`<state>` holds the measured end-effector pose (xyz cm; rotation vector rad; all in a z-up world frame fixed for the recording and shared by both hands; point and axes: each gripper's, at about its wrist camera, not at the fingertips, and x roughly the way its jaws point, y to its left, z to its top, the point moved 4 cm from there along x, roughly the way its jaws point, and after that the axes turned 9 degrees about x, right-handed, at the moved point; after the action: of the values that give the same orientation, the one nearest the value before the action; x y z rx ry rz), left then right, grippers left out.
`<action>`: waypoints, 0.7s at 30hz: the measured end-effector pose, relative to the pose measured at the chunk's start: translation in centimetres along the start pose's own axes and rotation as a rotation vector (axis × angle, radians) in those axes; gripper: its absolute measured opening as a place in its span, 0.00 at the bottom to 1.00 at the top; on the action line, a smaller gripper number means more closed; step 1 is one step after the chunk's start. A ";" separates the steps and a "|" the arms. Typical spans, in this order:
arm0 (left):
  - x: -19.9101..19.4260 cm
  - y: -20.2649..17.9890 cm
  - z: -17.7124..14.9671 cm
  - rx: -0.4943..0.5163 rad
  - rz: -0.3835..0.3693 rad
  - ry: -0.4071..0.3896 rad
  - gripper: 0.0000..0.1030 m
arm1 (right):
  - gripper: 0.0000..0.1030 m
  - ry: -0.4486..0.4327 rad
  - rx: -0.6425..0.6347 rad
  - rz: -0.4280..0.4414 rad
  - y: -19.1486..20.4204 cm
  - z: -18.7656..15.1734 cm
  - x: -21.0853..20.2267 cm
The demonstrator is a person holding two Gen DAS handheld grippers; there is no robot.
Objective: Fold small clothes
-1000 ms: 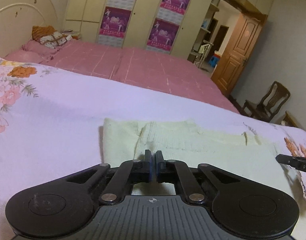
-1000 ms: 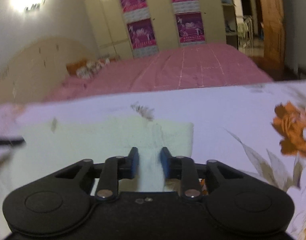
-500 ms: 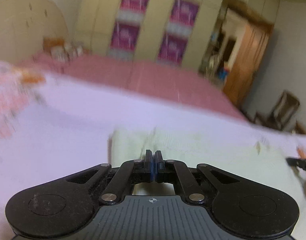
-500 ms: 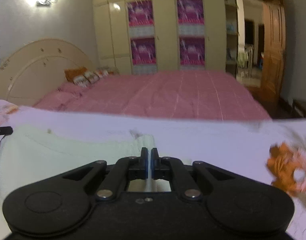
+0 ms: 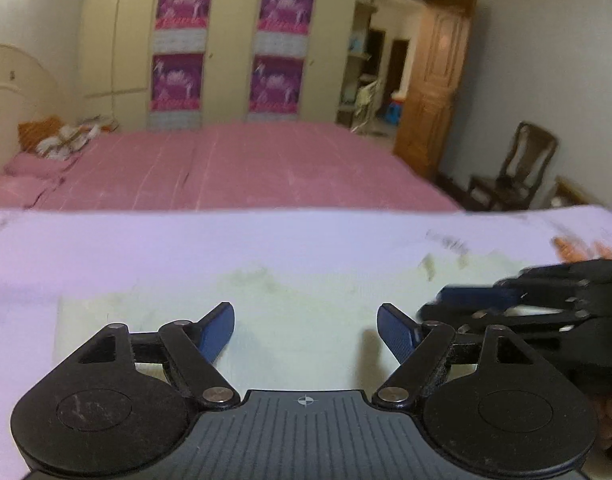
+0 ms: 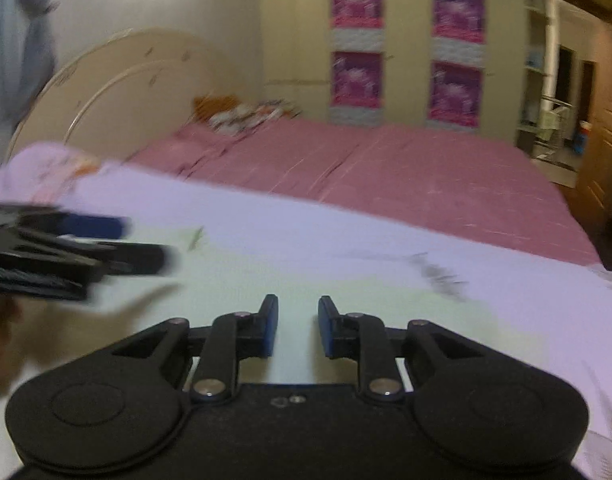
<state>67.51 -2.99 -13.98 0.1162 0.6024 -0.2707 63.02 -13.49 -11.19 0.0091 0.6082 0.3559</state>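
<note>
Soft pale-green garment (image 5: 306,320) lies flat on lilac sheet (image 5: 186,248); left hand-held gripper (image 5: 306,330) and right hand-held gripper (image 6: 298,326) opening, gripping nothing.

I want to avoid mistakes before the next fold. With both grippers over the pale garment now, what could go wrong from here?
1. The left gripper and right gripper are very close together, so they may collide.
2. Both sets of jaws are opening with nothing pinched, over the pale yellow garment; the released fold may spring back.
3. The garment lies on a soft lilac sheet, so a low pinch may catch the sheet too.
</note>
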 end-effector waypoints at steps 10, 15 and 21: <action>-2.2 4.4 -1.7 -0.007 0.139 -0.003 0.76 | 0.23 -0.028 0.103 -0.228 -7.9 -1.4 -3.2; -5.1 -0.9 -1.5 0.050 0.051 -0.080 0.77 | 0.28 -0.087 0.059 -0.097 -3.1 -1.8 -6.7; -5.5 -4.1 -4.0 0.104 0.055 -0.029 0.77 | 0.26 -0.032 -0.044 -0.043 1.3 -5.3 -6.9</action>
<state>59.85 -4.98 -14.28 0.2286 0.5551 -0.2497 54.39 -15.09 -11.60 -0.0408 0.5683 0.3272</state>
